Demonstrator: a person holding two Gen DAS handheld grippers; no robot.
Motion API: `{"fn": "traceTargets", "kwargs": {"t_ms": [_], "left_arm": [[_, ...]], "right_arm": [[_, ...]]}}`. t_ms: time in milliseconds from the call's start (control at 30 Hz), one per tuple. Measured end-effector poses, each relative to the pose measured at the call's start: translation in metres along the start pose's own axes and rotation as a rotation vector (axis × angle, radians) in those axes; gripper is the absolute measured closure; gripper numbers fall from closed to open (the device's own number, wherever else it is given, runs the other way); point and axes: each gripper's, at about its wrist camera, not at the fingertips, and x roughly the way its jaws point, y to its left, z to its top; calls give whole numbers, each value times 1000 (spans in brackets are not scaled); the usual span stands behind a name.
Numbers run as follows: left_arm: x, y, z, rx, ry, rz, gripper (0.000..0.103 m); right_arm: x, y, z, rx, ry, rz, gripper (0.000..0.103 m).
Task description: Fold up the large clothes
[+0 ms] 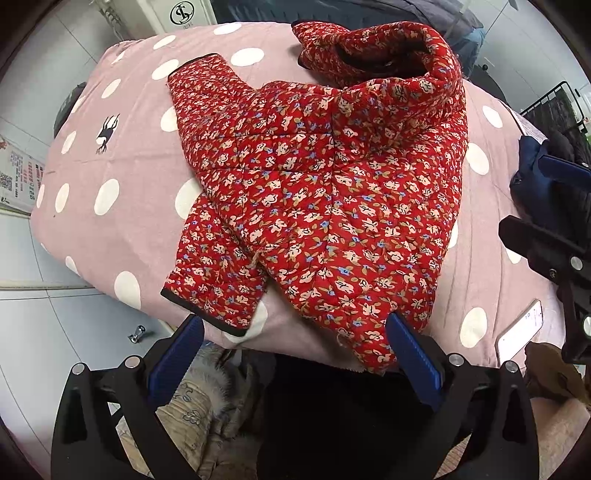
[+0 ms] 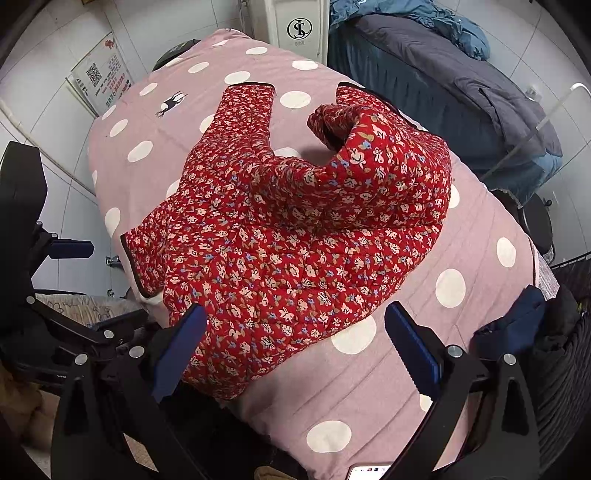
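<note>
L gripper [image 1: 295, 354]: jaws wide apart, holding nothing, hovering at the near edge of the bed. Its blue pads [image 1: 176, 360] sit either side of the jacket's near end; the right-side pad overlaps the hem edge in view, can't tell if touching.

R gripper [image 2: 295, 350]: also spread wide, nothing held, at the near edge over the bed. Left pad [image 2: 181, 354] lies against or just over the jacket hem, contact unclear; the other pad is over bare cover.

Red floral quilted jacket [image 1: 314, 206] lies back-up across the middle of the pink polka-dot bed cover [image 1: 110, 229], hem toward the near edge, collar/hood end bunched toward the far edge. One black-trimmed sleeve [image 1: 210, 291] reaches the near-left edge, its cuff slightly over it; the other sleeve [image 1: 207, 92] points to the far-left side.

Smartphone [image 1: 521, 332] w/ lit screen at the near-right edge. Dark navy garment [image 1: 535, 184] at the right edge. White appliance w/ round logo [image 2: 299, 29] beyond the far edge; second bed w/ grey-blue bedding [image 2: 461, 74] beside it.
</note>
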Motion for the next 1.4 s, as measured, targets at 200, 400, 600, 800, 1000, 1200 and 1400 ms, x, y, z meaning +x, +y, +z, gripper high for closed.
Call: {"fn": "traceTargets", "kwargs": {"t_ms": [200, 400, 600, 800, 1000, 1200, 1400], "left_arm": [[1, 0, -1, -4, 2, 2, 6], [1, 0, -1, 0, 2, 5, 6], [2, 1, -2, -1, 4, 6, 6], [2, 1, -2, 0, 3, 7, 6], [2, 0, -2, 2, 4, 8, 6], [3, -1, -3, 4, 6, 12, 6], [4, -2, -3, 5, 10, 12, 6]], "right_arm": [[1, 0, -1, 2, 1, -2, 7], [1, 0, -3, 0, 1, -2, 7], [2, 0, -5, -2, 4, -4, 7], [2, 0, -6, -5, 7, -6, 7], [3, 0, -6, -6, 10, -6, 7], [4, 2, -5, -7, 13, -8, 7], [5, 2, -5, -9, 18, -8, 7]]}}
